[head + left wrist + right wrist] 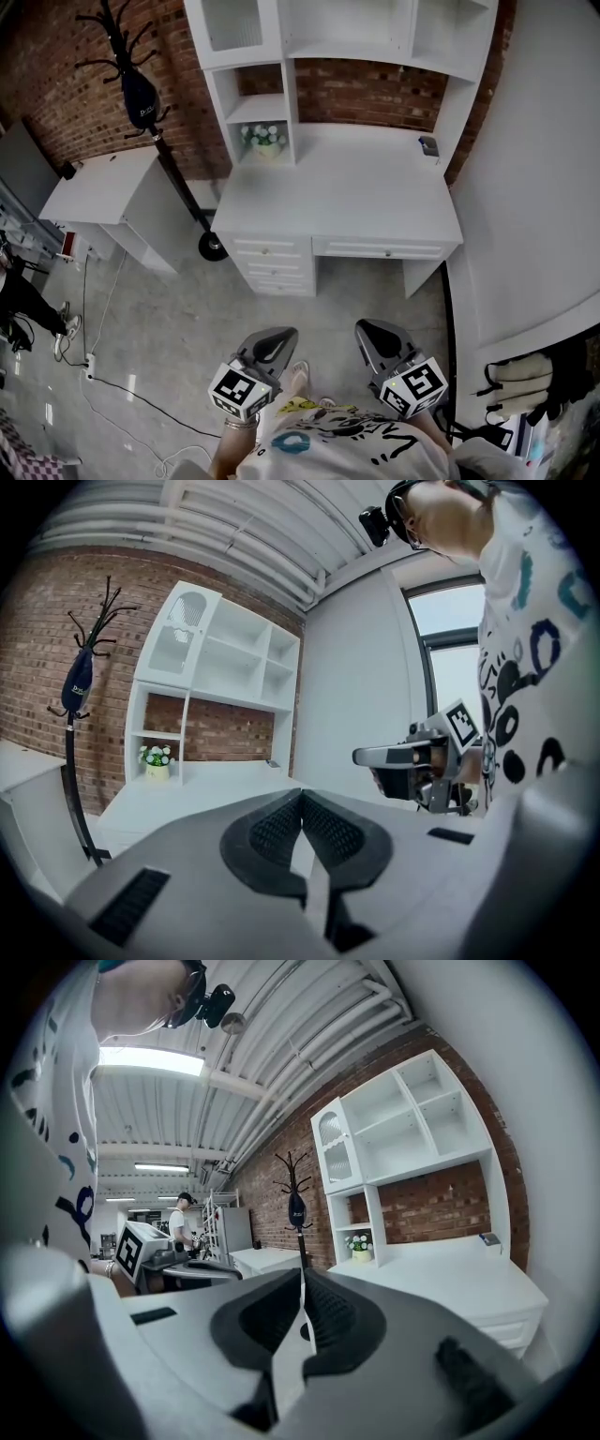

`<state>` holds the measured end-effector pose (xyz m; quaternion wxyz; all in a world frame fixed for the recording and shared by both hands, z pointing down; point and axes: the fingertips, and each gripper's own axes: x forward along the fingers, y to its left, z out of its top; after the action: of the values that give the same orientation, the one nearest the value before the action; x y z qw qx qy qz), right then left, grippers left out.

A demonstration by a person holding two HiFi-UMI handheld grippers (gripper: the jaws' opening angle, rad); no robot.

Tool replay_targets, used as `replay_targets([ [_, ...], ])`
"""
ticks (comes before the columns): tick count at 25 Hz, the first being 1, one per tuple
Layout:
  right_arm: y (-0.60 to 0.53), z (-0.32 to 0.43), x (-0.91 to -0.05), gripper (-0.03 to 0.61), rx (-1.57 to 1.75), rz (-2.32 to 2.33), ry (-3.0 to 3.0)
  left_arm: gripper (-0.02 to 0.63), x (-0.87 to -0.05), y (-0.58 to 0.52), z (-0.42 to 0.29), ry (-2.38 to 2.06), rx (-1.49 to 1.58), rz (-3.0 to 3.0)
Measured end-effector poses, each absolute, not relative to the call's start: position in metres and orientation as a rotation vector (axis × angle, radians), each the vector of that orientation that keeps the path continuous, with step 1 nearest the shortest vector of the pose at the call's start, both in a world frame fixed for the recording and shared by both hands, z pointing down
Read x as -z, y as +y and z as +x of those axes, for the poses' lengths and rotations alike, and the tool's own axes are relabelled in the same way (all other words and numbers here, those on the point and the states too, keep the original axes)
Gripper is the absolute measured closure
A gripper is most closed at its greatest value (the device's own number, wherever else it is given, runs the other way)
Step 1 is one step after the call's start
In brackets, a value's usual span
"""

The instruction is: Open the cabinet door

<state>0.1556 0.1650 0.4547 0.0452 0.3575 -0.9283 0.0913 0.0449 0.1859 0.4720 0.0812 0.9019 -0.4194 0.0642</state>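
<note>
A white desk [356, 197] with a shelf hutch stands ahead against the brick wall. The hutch's upper left compartment has a cabinet door [230, 23] with an arched glass pane, and it is closed. The door [183, 635] also shows in the left gripper view and, as the door [336, 1152], in the right gripper view. My left gripper [281, 335] and right gripper [367, 328] are held side by side over the floor, well short of the desk. Both point at the desk and both are shut with nothing between the pads.
A black coat rack [141, 84] stands left of the desk, beside a low white table [103, 192]. A flower pot [262, 139] sits in a lower shelf niche, a small dark object [428, 145] on the desktop. Drawers [272, 262] fill the desk's left. A white wall [544, 187] runs along the right. A cable [122, 384] lies on the floor.
</note>
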Motion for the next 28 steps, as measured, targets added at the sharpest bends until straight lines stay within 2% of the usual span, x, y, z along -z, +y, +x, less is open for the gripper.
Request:
replay_targets([
  [11, 0.095, 0.108, -0.436, 0.549, -0.26, 1.145, -2.831, 0.599, -0.464, 0.115, -0.003, -1.223, -0.23, 2.735],
  [17, 0.066, 0.086, -0.44, 0.549, -0.277, 1.157, -2.812, 0.599, -0.46, 0.077, -0.034, -1.271, -0.109, 2.691],
  [28, 0.017, 0.046, -0.44, 0.549, -0.278, 1.158, -2.815, 0.598, -0.466, 0.034, -0.08, -1.288, -0.096, 2.67],
])
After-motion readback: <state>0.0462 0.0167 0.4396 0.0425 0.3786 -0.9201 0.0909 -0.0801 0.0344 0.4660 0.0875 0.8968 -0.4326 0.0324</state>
